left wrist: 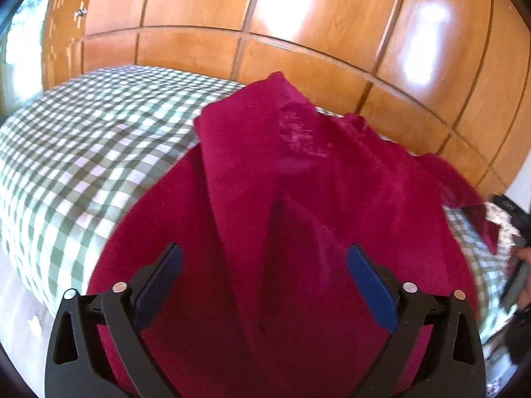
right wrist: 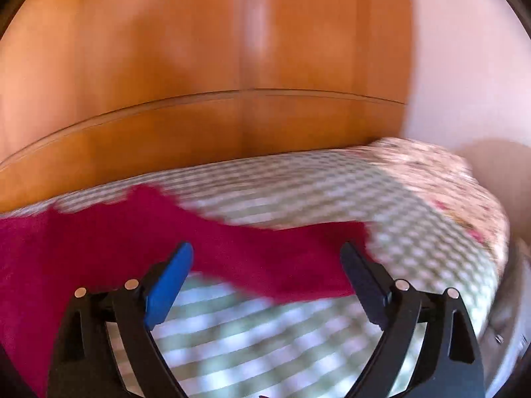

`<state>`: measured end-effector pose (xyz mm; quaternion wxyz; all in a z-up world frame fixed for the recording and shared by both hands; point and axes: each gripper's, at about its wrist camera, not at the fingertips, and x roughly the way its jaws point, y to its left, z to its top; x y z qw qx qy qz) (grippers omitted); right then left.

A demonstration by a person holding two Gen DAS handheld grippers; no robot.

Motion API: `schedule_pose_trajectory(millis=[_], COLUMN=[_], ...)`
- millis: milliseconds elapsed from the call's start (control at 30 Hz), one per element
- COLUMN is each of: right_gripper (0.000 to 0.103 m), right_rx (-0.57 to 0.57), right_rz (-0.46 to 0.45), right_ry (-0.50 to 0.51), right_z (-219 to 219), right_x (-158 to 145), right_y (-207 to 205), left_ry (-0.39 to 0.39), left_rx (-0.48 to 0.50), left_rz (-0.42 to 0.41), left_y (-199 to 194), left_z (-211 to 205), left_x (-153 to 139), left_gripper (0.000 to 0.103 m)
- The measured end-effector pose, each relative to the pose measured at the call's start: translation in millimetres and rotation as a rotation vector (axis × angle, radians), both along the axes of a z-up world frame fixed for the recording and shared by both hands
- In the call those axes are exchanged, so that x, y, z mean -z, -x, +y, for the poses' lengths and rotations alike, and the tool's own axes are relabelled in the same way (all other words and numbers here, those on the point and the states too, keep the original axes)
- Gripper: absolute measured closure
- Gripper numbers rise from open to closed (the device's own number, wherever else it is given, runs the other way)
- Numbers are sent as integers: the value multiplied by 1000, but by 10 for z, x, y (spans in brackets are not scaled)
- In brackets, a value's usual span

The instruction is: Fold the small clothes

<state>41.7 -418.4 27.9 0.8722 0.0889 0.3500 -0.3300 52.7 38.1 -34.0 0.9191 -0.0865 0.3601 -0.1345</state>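
Observation:
A dark red garment lies rumpled on a green-and-white checked bedcover, one flap folded over with faint pale lettering near its far end. My left gripper hovers over the garment's near part, its blue pads wide apart and touching nothing. In the right wrist view, which is blurred by motion, the same red garment stretches from the left edge towards the centre. My right gripper stands open above the garment's right end, with cloth seen between the fingers but not pinched.
A glossy wooden wardrobe runs along the far side of the bed. A floral cloth lies at the bed's far right end, beside a pale wall. Part of a dark object and a hand show at the right edge.

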Motion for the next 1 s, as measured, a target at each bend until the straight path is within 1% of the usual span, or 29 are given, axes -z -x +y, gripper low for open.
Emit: schedule_pose_trajectory(millis=[33, 100, 133, 200, 267, 333, 367, 400, 433, 467, 533, 600, 700, 833, 867, 933, 1000], right_gripper=[12, 11, 11, 10, 9, 8, 8, 8, 8, 7, 6, 6, 6, 6, 6, 6, 6], right_rx=[-75, -160, -215, -271, -317, -349, -357, -365, -371, -378, -382, -371, -358, -352, -352, -350, -347], right_rz=[-1, 4, 9, 18, 27, 35, 47, 68, 87, 104, 118, 125, 133, 133, 133, 133, 133], right_ry=[-24, -60, -77, -90, -124, -135, -124, -106, -92, -82, -88, -100, -123, -136, -138, -142, -145], right_z=[230, 509, 705, 979, 1234, 1372, 1433, 1483, 1522, 1563, 1512, 1464, 1412, 1401, 1397, 1385, 1380], right_x=[15, 70, 117, 198, 282, 394, 445, 514, 569, 617, 668, 669, 715, 739, 741, 744, 747], right_y=[-80, -227, -292, -363, -455, -537, -561, -591, -608, -609, -595, -547, -567, -613, -610, -607, -607], left_ry=[6, 0, -5, -15, -43, -81, -88, -82, -68, -59, -45, -46, -69, -205, -249, -325, -381], left_rx=[22, 55, 72, 116, 124, 111, 100, 92, 83, 81, 90, 112, 158, 214, 229, 234, 226], left_rz=[8, 25, 41, 98, 132, 141, 140, 142, 147, 153, 169, 173, 159, 82, 57, 15, -3], left_y=[23, 61, 70, 67, 57, 40, 33, 23, 12, -1, -31, -61, -106, -205, -255, -365, -489], left_z=[-24, -70, -97, -163, -210, -225, -213, -188, -153, -128, -70, -24, 76, 145, 176, 256, 355], left_x=[-18, -21, -10, 59, 131, 165, 169, 171, 166, 157, 128, 62, -99, -330, -404, -503, -562], left_gripper=[13, 20, 20, 20, 26, 41, 44, 52, 64, 70, 88, 98, 98, 98, 98, 98, 98])
